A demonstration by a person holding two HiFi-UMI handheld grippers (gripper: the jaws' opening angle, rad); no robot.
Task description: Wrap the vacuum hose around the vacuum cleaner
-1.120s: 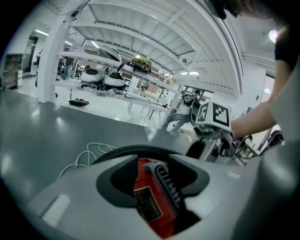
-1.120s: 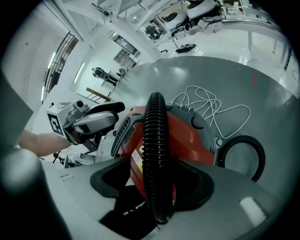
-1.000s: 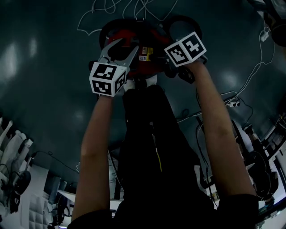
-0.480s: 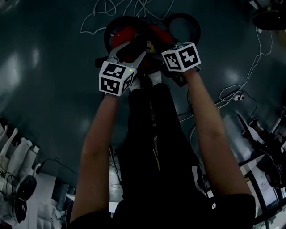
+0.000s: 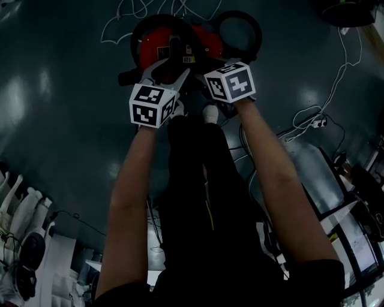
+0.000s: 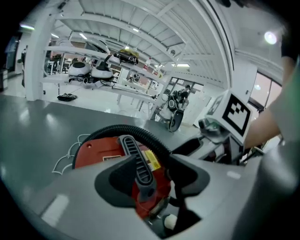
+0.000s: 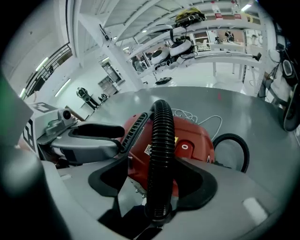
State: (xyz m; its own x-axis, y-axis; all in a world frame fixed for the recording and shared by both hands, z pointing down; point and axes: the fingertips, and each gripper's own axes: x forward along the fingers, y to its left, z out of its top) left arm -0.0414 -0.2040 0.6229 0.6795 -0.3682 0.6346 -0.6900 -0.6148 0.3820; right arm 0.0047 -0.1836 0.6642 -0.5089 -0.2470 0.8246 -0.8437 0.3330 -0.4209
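Note:
The red vacuum cleaner stands on the dark floor in front of the person's feet. Its black ribbed hose curls round its far side. In the left gripper view, my left gripper sits over the vacuum's grey carry handle. The handle lies between the jaws, and a gap shows on its right. In the right gripper view, the hose runs straight up between the jaws of my right gripper. Those jaws are closing, and a gap is visible left of the hose. The two grippers are side by side.
A thin white cable lies in loops beyond the vacuum. A power strip with a white lead is on the floor to the right. Dark equipment stands at the right edge and white machines at lower left.
Both grippers have drawn closer together at the vacuum's near side. The right one has moved left and the left one sits nearer the handle.

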